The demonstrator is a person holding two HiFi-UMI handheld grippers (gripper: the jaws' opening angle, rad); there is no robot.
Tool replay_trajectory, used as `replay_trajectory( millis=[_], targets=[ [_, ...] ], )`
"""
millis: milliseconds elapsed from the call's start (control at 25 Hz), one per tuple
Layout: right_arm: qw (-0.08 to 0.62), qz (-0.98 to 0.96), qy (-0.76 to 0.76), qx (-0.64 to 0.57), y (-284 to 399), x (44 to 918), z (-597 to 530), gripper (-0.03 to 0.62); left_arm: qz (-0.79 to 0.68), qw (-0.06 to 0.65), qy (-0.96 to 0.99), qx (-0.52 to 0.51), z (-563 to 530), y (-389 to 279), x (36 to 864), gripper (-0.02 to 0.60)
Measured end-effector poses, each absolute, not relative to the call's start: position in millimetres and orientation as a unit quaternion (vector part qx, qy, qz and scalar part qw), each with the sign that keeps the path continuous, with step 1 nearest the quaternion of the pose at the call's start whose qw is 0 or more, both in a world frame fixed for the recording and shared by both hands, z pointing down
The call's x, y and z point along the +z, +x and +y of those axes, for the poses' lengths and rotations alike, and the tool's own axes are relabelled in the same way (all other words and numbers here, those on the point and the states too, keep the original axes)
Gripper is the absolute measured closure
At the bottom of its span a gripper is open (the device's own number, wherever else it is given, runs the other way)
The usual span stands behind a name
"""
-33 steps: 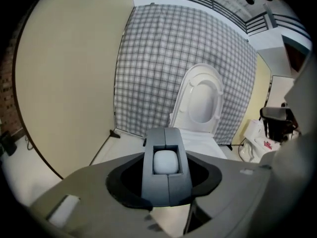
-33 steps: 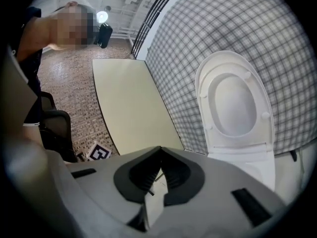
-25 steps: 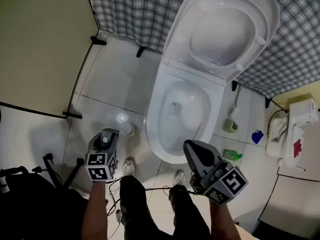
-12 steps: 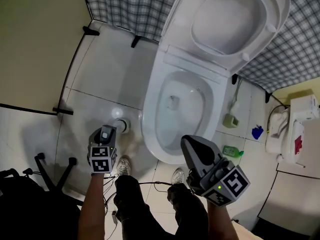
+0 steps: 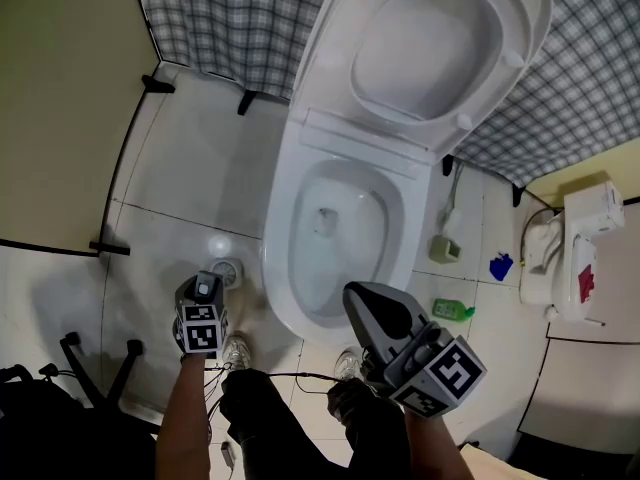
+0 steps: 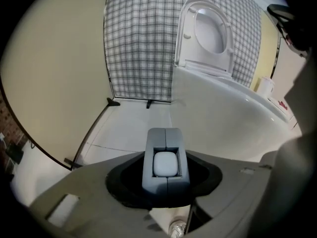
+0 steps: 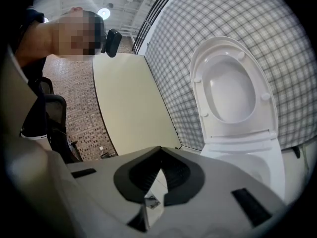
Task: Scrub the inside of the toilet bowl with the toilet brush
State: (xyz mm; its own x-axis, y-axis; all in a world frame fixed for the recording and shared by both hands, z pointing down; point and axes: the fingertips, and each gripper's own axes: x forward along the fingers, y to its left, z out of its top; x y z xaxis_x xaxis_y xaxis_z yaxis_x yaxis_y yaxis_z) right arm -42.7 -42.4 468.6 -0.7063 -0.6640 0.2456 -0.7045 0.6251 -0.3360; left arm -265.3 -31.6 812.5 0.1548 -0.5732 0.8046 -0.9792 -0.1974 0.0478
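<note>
**A:** Bowl position?
**B:** The white ceramic toilet bowl (image 5: pixel 278 268) sits at the centre of the head view. Its white oval lid and seat (image 5: pixel 425 48) are tipped up toward the top of the frame, against grey checked wall covering (image 5: pixel 220 18).

**A:** Brush?
**B:** A small round grey-and-white toilet brush stand (image 5: pixel 229 270) is on the pale floor tiles (image 5: pixel 170 188), just left of the bowl, lower left of centre. It is outside the bowl. Too small to make out bristles or handle.

**A:** Your tongs?
**B:** My left tongs (image 5: pixel 204 290) sit just below that stand in the frame, angled down at the tiles. Touching it or not, I cannot tell. Narrow: in the left gripper view the two grey halves lie together on a thin seam round a pale pad, gripping nothing. My right tongs (image 5: pixel 352 293) hang in front of the bowl's near rim, lower centre. Their ribbed dark inner faces run to a point at the tips, with a sliver of floor showing behind. Nothing held.

**A:** Anything else?
**B:** One green plastic bottle (image 5: pixel 452 310) lying on the tiles, right of the bowl.
</note>
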Motion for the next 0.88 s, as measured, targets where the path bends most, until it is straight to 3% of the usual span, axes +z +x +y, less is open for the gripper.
replay_trajectory(
  millis=[120, 240, 520, 760, 880],
  targets=[
    [0.048, -0.895, 0.39, 0.209, -32, 470, -42, 0.594, -0.557, 0.305, 0.693, 0.342, -29, -260, 813, 0.381],
    [0.043, -0.897, 0.389, 0.207, -30, 464, -45, 0.594, -0.55, 0.31, 0.693, 0.349, -31, -261, 812, 0.26],
    [0.035, -0.897, 0.388, 0.207, -20, 418, -41, 0.594, -0.553, 0.343, 0.666, 0.366, 0, -274, 762, 0.239],
    [-0.001, -0.899, 0.4, 0.178, 4, 339, -39, 0.594, -0.557, 0.267, 0.737, 0.275, -24, -234, 600, 0.499],
    [0.011, -0.905, 0.396, 0.155, 12, 297, -32, 0.594, -0.536, 0.232, 0.783, 0.214, -45, -188, 495, 0.578]
  ],
)
